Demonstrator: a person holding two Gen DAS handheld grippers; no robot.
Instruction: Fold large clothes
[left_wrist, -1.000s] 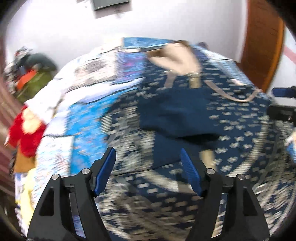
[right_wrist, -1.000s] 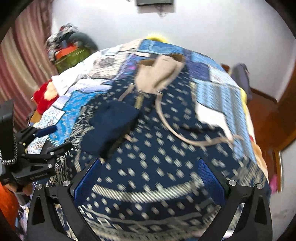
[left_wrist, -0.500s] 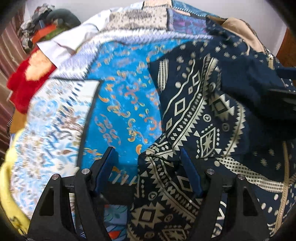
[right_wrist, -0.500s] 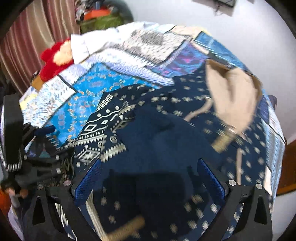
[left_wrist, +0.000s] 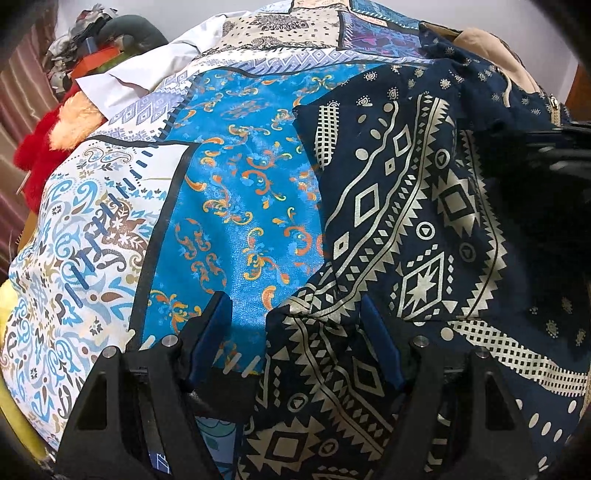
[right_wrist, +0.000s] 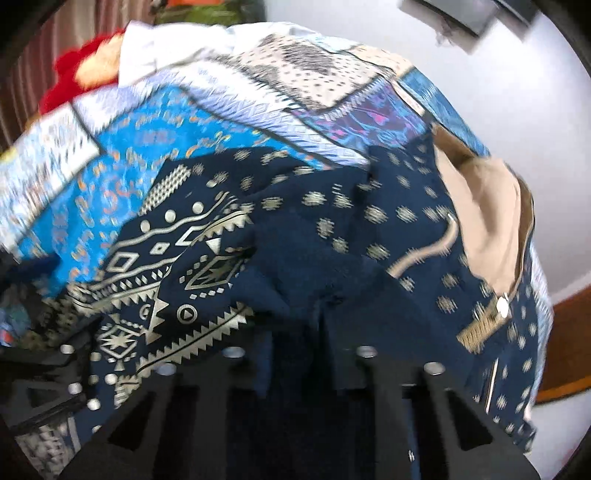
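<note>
A large navy garment with cream geometric borders and small motifs lies spread on a patchwork bedspread. Its beige lining shows at the far end. My left gripper is open low over the garment's near left edge, and the patterned hem lies between its blue pads without being pinched. My right gripper is closing on a plain navy fold of the garment; its fingers stand close together with that cloth pressed between them. The image there is blurred.
A red and orange plush toy and a white cloth lie at the bed's far left. Piled things sit in the back left corner. A brown wooden door is at the right, a white wall behind.
Both grippers have dropped from high above the bed down to the garment. The right jaws went from wide apart to nearly together on the navy fold. The left jaws kept their width.
</note>
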